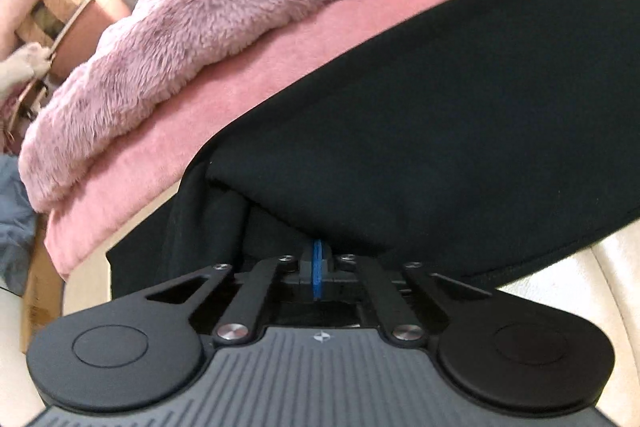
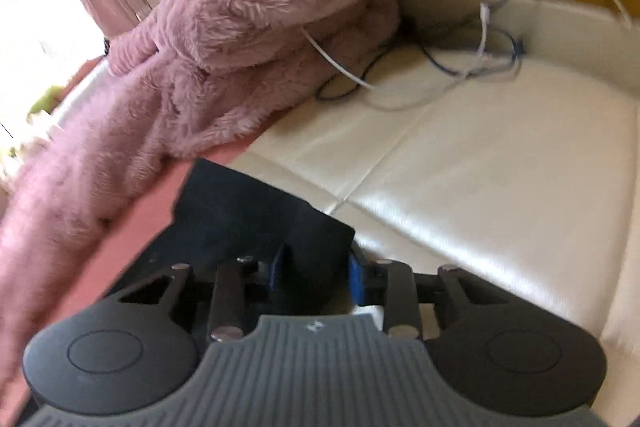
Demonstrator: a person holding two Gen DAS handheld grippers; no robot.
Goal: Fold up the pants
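In the left wrist view the left hand-held gripper (image 1: 318, 269) is pinched together on the pants (image 1: 440, 115), which stretch away rightward over a pink blanket (image 1: 224, 99), while the right wrist view shows the right hand-held gripper (image 2: 316, 275) spread apart astride the pants' near corner on a cream cushion (image 2: 480, 167).

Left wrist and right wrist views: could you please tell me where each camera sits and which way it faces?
Left wrist: on the left hand-held gripper, looking along its shut fingers at the black pants and the fluffy pink blanket.
Right wrist: on the right hand-held gripper, fingers apart around a pants edge, facing the cream cushion and cables.
Shared: pants, blanket, cushion.
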